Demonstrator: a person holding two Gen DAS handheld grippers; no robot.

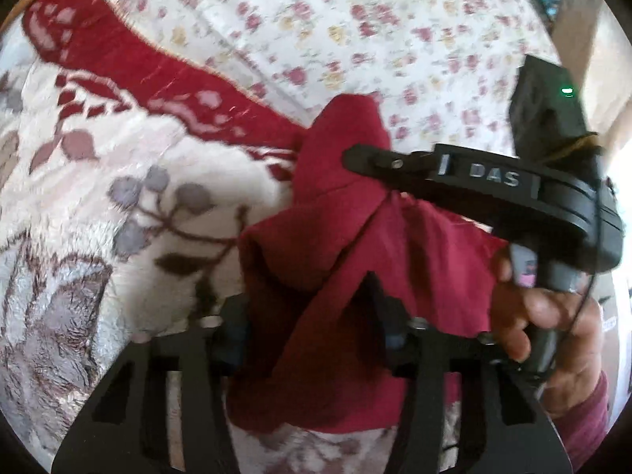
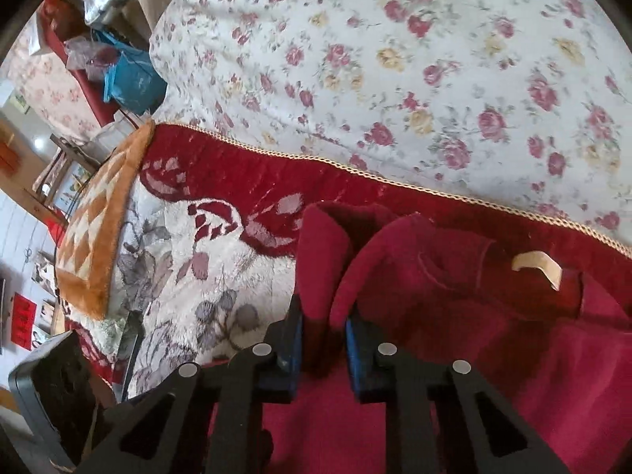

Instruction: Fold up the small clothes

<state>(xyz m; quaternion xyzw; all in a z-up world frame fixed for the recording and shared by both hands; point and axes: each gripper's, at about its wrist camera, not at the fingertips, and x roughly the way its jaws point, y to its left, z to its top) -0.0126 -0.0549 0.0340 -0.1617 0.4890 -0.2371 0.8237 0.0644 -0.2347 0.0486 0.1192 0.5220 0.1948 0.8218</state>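
Close in, the left gripper [image 1: 312,316] pinches a fold of the one small red garment [image 1: 355,260]; the right gripper [image 2: 324,328] is pressed onto another bunch of it. The cloth hangs lifted between them, just above the plush blanket [image 1: 98,217]. It looks light, soft and floppy, so I'd judge the edges or corners the best places to hold. Its single pale neck label [image 2: 537,264] shows. Beyond lies one flowered sheet [image 2: 395,59], and one orange patterned cushion [image 2: 98,229].
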